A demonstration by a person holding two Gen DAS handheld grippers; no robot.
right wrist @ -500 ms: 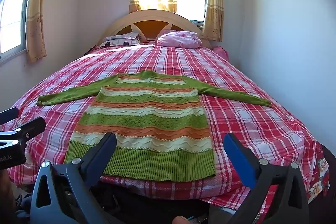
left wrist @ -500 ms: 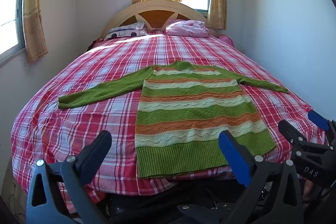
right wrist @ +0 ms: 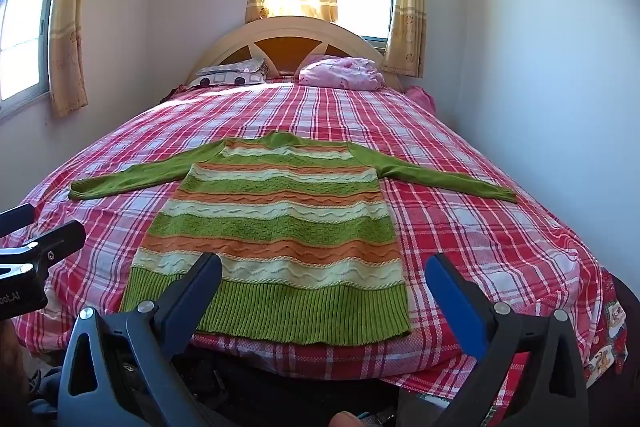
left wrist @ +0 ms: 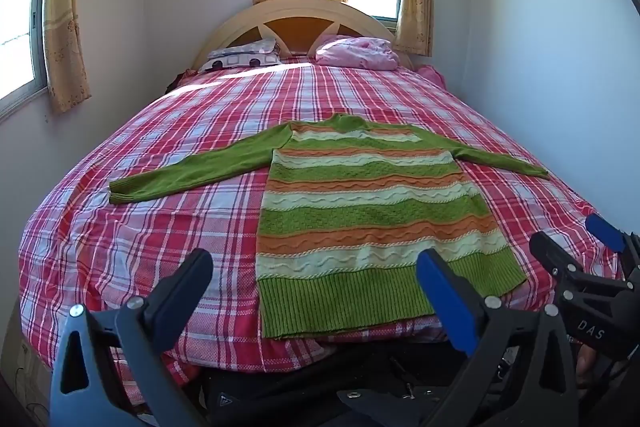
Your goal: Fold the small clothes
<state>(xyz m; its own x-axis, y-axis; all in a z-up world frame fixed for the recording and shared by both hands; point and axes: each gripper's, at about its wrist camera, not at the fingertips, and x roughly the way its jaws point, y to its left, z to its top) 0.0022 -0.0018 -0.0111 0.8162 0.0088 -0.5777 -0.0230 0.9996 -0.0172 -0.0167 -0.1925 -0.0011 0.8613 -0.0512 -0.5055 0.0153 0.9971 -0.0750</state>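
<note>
The striped sweater (left wrist: 372,223) lies flat on the bed (left wrist: 160,227), sleeves spread; soft, light knit, best pinched at a cuff; left tool (left wrist: 316,279) and right tool (right wrist: 324,279) gape empty near its hem.

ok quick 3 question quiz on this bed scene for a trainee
1. True or false: the sweater lies spread flat on the bed, both sleeves out.
2. Which end of the sweater is nearest the grippers? A collar, B hem, C a cuff
3. What do the left gripper and right gripper hold?

Key: 1 true. 2 B. 3 nothing; both sets of fingers stand wide open, short of the hem.
</note>
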